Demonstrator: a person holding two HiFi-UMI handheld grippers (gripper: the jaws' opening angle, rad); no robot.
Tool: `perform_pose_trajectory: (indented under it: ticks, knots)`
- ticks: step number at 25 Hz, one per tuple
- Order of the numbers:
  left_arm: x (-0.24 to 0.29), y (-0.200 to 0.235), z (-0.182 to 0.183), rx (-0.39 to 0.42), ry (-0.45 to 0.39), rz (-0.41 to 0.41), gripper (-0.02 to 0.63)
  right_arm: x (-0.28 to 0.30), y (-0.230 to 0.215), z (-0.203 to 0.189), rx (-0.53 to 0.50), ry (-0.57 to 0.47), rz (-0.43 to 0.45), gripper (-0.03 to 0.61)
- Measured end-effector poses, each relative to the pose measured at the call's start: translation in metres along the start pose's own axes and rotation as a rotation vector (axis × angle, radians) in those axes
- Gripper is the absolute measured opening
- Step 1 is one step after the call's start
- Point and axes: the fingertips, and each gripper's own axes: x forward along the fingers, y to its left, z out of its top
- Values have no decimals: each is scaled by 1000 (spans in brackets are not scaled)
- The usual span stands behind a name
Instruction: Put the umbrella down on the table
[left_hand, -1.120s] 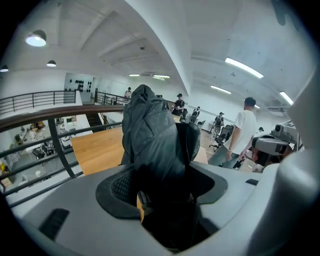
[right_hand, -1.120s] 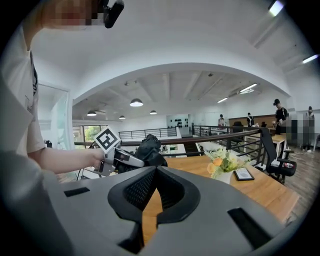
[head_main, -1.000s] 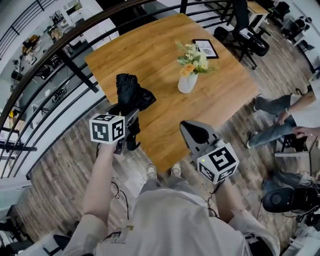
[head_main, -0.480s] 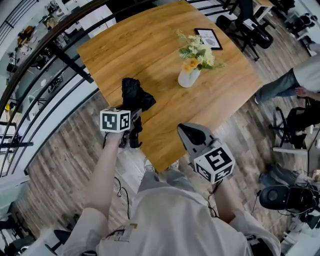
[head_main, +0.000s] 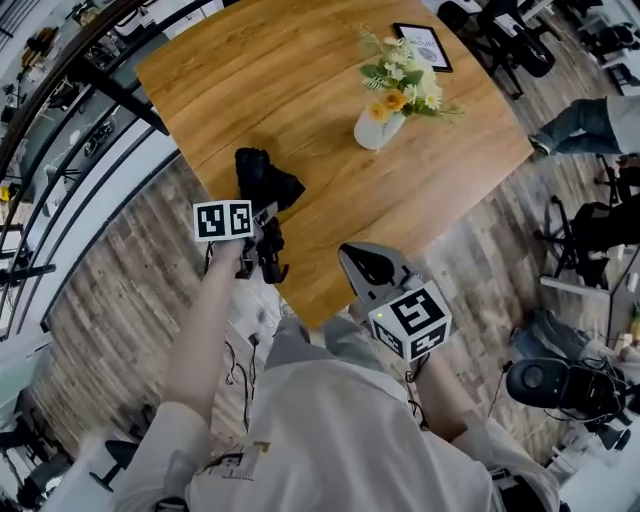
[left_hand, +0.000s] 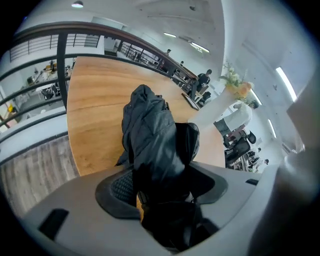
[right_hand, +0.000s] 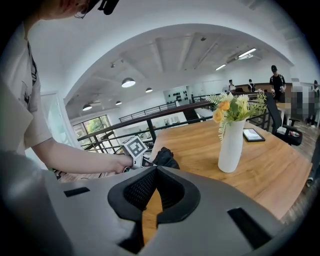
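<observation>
Left gripper (head_main: 262, 232) pinches umbrella (left_hand: 150, 135) over worktop's (head_main: 300, 80) near-left edge.
Likely light, floppy fabric; best held by stiff core. Right gripper (right_hand: 155, 192) pressed together, empty.

Open office mezzanine, railing (head_main: 110, 95), desk chairs (head_main: 515, 50)

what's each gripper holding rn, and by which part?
Left gripper: shut on the folded black umbrella, gripping the lower part of its bundle; the rest sticks out ahead of the jaws. Right gripper: shut, holding nothing.
</observation>
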Motion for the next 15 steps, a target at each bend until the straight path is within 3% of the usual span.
perform_pose_trajectory:
  ticks: [6, 10, 12, 15]
  knots:
    - [15, -6, -12, -131, 14, -25, 287, 6, 13, -4, 6, 3, 52, 28]
    - [27, -8, -14, -165, 20, -12, 287, 6, 11, -8, 20, 4, 55, 28]
    - [29, -11, -9, -187, -5, -21, 286, 2, 7, -11, 38, 4, 60, 28]
    - [18, -27, 6, -205, -67, -90, 224, -10, 4, -12, 90, -8, 74, 28]
